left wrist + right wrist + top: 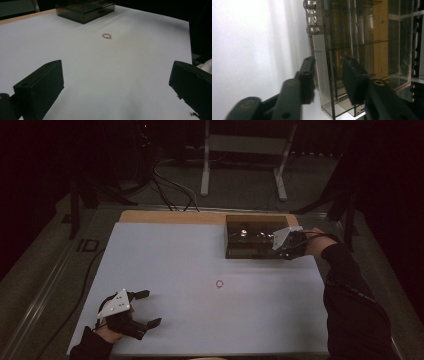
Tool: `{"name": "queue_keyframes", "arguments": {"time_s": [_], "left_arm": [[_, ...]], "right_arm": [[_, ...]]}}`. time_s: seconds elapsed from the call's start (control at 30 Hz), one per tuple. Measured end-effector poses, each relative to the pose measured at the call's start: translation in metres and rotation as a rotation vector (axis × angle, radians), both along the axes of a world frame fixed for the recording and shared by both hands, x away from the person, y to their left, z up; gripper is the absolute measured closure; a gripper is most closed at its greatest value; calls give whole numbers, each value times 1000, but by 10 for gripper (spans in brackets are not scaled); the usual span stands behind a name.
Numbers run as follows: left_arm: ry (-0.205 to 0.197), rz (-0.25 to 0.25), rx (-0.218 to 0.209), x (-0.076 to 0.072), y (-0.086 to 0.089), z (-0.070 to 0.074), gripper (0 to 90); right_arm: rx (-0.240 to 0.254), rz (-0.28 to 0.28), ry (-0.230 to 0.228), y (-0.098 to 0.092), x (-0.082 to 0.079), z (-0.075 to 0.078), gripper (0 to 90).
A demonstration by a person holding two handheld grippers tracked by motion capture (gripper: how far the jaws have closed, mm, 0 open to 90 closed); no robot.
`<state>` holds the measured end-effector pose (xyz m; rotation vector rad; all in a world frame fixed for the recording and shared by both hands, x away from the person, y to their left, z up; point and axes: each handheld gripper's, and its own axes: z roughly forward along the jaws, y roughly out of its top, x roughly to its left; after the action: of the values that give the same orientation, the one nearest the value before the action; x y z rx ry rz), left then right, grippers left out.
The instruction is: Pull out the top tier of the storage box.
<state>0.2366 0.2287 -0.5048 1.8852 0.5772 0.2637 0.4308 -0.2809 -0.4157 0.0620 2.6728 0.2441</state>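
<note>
Over at the far right of the desk [165, 245], the right claw [280, 247] met the smoked drawer box [250, 240]; its own view caught narrowed jaws straddling the drawer front [322, 75], contact unclear. Left claw [145, 309] sat wide open, empty, facing the small ring [107, 36] mid-desk.

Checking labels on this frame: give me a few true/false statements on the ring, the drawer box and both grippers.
1. The small ring lies bare on the white table, apart from both grippers. True.
2. The left gripper is clamped on the ring. False: its jaws stand wide open with nothing between them.
3. The right gripper has its jaws either side of a front panel of the smoky clear drawer box. True.
4. The drawer box stands at the near left corner of the table. False: it stands at the far right.
</note>
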Motion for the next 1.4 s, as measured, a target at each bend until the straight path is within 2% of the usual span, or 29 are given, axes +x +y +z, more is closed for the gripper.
{"name": "queue_keyframes", "arguments": {"time_s": [0.17, 0.37, 0.57, 0.87, 1.4], "left_arm": [[0, 2, -2, 0, 0, 0, 11], [2, 3, -2, 0, 0, 0, 11], [3, 3, -2, 0, 0, 0, 11], [4, 5, 1, 0, 1, -1, 11], [7, 3, 4, 1, 0, -1, 11]], "right_arm": [[-51, 67, 34, 4, 7, -3, 745], [-72, 120, 81, 8, 14, -6, 810], [-82, 125, 128, 10, 20, -3, 833], [-60, 105, 177, 9, 24, -1, 853], [-33, 116, 209, 4, 13, 3, 858]]}}
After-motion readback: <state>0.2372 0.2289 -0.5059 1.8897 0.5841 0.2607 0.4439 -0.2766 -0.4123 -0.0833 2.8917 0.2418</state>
